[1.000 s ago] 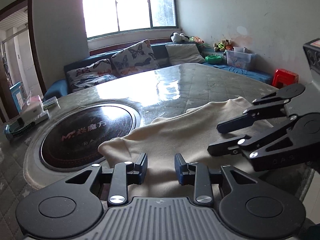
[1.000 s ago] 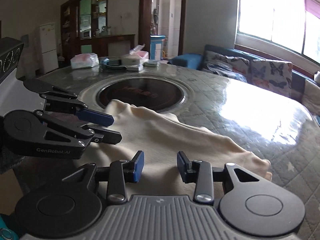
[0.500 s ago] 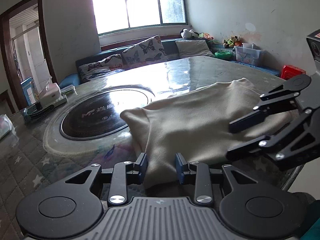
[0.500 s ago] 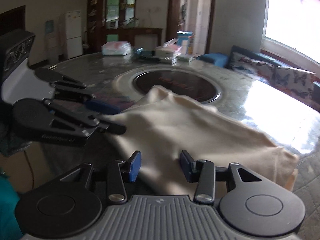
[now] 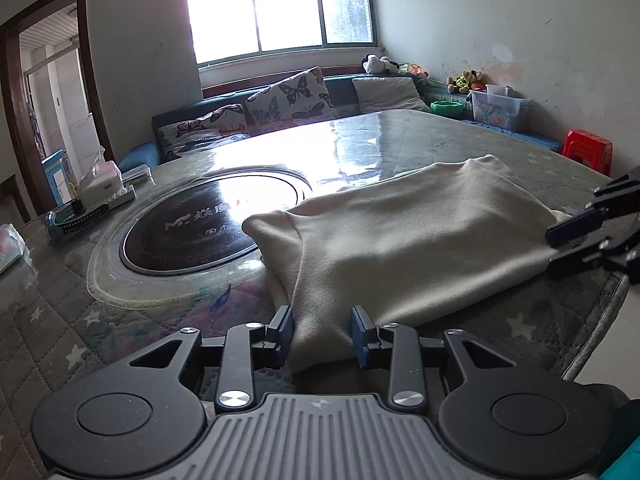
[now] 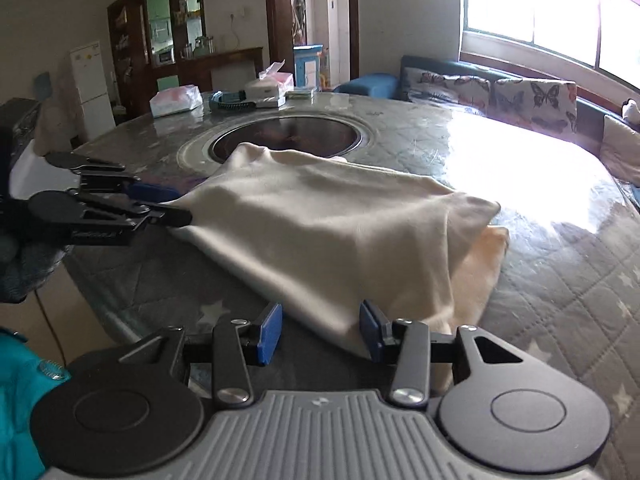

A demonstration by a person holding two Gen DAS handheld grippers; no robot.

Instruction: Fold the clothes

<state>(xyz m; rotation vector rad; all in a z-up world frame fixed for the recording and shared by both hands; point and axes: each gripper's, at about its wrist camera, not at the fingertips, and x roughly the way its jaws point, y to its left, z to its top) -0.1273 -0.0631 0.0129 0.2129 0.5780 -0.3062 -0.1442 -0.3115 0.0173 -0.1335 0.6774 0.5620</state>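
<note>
A cream garment (image 5: 400,248) lies folded over on the quilted table, near its front edge; it also shows in the right wrist view (image 6: 320,224). My left gripper (image 5: 322,334) is open, with the garment's near left corner lying between its fingers. My right gripper (image 6: 318,332) is open, with the garment's near right corner between its fingers. Each gripper shows in the other's view, the right one (image 5: 576,240) at the garment's right edge, the left one (image 6: 160,206) at its left edge.
A round black cooktop (image 5: 200,228) is set into the table beyond the garment. A tissue box and small items (image 5: 100,188) sit at the far left. The table edge (image 5: 600,320) runs close on the right. A sofa with cushions (image 5: 280,104) stands under the window.
Both grippers have drawn back toward the table's front edge and apart. The garment was pulled along and now lies flatter, stretched between them, and the right gripper's jaws have opened wider.
</note>
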